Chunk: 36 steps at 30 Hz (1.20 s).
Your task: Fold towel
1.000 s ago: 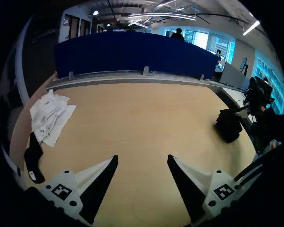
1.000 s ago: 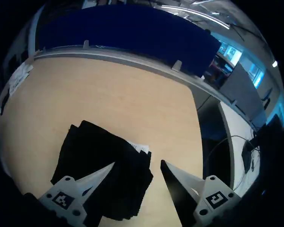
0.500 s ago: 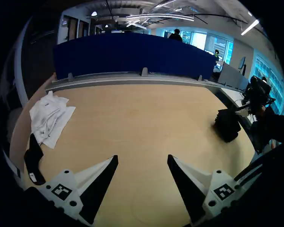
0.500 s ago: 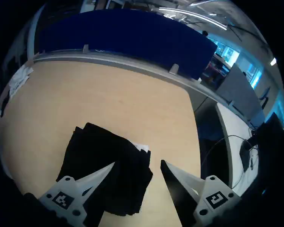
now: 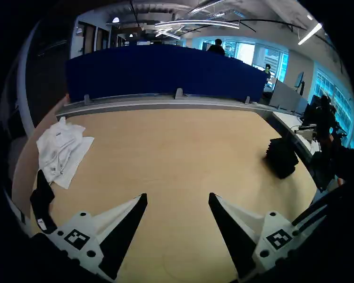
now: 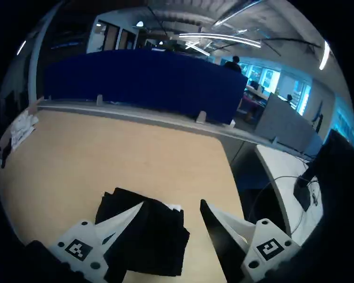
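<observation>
A stack of folded black towels (image 6: 146,233) lies on the wooden desk (image 6: 106,155) near its right edge, just under and ahead of my right gripper (image 6: 172,210), which is open and holds nothing. In the left gripper view the same black stack (image 5: 282,157) sits at the far right. A crumpled white towel (image 5: 61,151) lies at the left of the desk, with a black cloth (image 5: 41,198) below it. My left gripper (image 5: 177,200) hovers open over bare wood. The right gripper (image 5: 321,120) and the hand holding it appear beyond the stack.
A blue partition (image 5: 167,68) with a grey rail runs along the desk's far edge. To the right stands another desk (image 6: 285,174) with cables and a monitor (image 6: 328,160). People stand far off in the office. The white towel (image 6: 21,129) shows at the far left.
The right gripper has lifted and tilted up away from the black stack, so the stack sits lower in its view. The left gripper has barely moved.
</observation>
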Tool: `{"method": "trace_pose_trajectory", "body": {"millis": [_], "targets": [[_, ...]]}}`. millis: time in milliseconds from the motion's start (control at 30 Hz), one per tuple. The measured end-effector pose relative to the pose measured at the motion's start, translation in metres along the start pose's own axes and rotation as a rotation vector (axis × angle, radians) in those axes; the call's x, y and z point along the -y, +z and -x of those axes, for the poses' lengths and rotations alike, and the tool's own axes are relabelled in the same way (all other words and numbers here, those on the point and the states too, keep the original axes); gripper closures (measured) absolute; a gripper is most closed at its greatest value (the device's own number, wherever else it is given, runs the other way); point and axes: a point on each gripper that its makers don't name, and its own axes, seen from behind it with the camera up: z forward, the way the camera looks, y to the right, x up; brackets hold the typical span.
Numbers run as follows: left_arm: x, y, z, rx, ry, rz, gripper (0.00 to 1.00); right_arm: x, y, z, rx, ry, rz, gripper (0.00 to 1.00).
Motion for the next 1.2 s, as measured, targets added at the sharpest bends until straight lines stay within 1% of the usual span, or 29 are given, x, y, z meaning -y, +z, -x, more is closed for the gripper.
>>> {"method": "trace_pose_trajectory", "body": {"millis": [200,367,700,900,1000,1100,1200], "targets": [[0.004,0.0,-0.006,-0.015,-0.002,0.001,0.03,-0.002,-0.014,-0.018,-0.08,0.04,0.024,0.17],[0.009,0.0,-0.012,-0.033,-0.002,-0.003,0.03,0.001,-0.027,-0.035,-0.149,0.075,0.033,0.17],[0.022,-0.005,-0.031,-0.088,0.009,-0.023,0.03,0.018,-0.054,-0.065,-0.259,0.11,0.031,0.17],[0.038,-0.011,-0.048,-0.137,0.026,-0.059,0.03,0.034,-0.071,-0.085,-0.321,0.126,0.024,0.17],[0.045,-0.012,-0.057,-0.165,0.023,-0.071,0.03,0.042,-0.079,-0.093,-0.351,0.126,0.031,0.17],[0.053,-0.012,-0.065,-0.191,0.023,-0.089,0.03,0.052,-0.085,-0.099,-0.375,0.132,0.031,0.17],[0.06,-0.012,-0.073,-0.217,0.027,-0.105,0.03,0.066,-0.091,-0.107,-0.398,0.14,0.015,0.17]]}}
